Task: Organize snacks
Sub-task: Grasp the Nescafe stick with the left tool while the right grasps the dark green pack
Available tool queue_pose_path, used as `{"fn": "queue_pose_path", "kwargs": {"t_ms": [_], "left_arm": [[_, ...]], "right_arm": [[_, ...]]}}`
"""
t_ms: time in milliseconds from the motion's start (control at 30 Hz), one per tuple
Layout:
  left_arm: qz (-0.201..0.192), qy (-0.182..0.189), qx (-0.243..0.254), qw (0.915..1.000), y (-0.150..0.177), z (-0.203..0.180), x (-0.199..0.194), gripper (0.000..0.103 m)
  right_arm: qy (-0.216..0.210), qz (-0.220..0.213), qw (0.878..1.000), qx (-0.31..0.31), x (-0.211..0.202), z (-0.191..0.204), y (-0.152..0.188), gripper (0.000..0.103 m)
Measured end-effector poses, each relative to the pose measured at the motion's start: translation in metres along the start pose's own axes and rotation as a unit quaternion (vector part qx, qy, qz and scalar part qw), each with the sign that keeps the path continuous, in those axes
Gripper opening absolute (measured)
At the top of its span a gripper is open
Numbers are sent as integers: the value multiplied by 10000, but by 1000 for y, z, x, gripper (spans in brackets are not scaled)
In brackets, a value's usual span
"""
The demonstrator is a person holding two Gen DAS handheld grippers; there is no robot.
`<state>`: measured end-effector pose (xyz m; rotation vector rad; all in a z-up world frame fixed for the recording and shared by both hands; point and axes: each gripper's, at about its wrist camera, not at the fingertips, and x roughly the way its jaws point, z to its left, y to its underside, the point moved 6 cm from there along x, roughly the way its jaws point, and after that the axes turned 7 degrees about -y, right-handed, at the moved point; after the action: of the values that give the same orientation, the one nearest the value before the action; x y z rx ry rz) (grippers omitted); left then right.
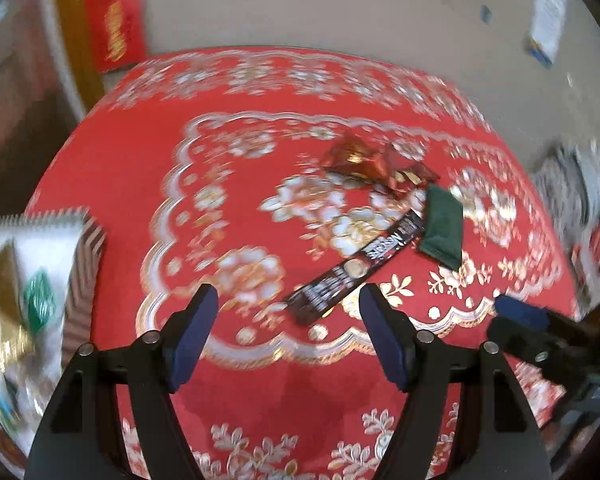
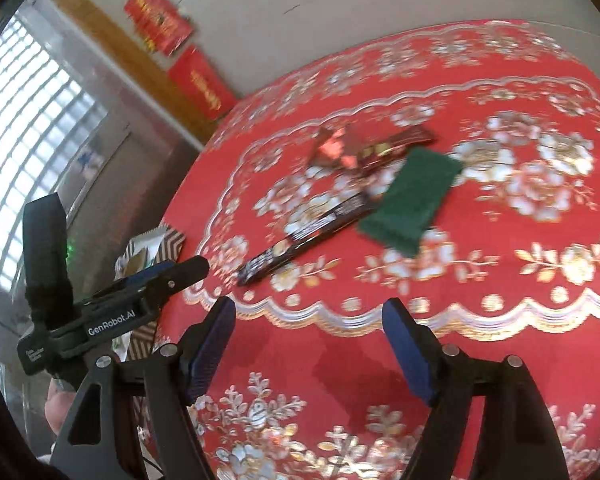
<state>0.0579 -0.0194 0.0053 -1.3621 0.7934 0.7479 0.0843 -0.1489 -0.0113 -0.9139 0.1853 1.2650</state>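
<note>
Snacks (image 1: 384, 200) beyond left tool (image 1: 288, 320).

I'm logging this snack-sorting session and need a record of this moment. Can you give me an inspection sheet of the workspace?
Surface: table under a red tablecloth with white and gold flowers.
Job's things: long dark snack bar; green packet by its far end; red-gold wrappers bunched behind them; all lie loose near the middle.
Clutter: open box with zigzag pattern at the table's left edge, holding wrapped items; too blurred to name.
Grippers: left gripper open, empty, above the cloth; right gripper open, empty.
Cables: one thin dark cable at the lower left of the right wrist view.
Surroundings: pale wall, red paper decorations, barred window.
</note>
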Motion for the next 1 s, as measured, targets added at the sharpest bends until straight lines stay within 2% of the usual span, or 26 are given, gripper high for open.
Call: {"fn": "queue_pose_path", "kwargs": {"t_ms": [67,167,267,433,500,567,667,733,833,1000], "left_arm": [[53,-38,375,9993,-4,-14,8,73],[286,102,692,9971,-5,-31,26,73],[328,177,836,9958,-5,-43,35,73],[371,161,1065,9935,-4,-59,49,73],[425,61,1056,9935,-5,-59,57,73],[453,127,913,9947,-7,-58,60,72],[402,46,822,9958,-11,-53,61,58],[392,-5,768,9963,-15,-50,62,41],[404,-42,723,9966,-16,-45,61,26],[421,-55,591,9973,-7,-37,55,21]], "right_arm": [[15,-85,9999,123,-6,-11,-2,78],[136,-200,9995,195,-13,-22,-7,78],[268,-277,9991,186,-16,-26,-12,78],[806,-444,9954,263,-11,-37,-28,78],[940,-464,9939,328,-5,-41,-36,78],[1150,-462,9914,410,2,-47,-45,78],[1463,-407,9875,431,15,-54,-54,78],[1565,-391,9859,444,24,-56,-59,78],[1768,-323,9829,410,39,-56,-66,78],[2019,-147,9788,302,65,-50,-68,79]]}}
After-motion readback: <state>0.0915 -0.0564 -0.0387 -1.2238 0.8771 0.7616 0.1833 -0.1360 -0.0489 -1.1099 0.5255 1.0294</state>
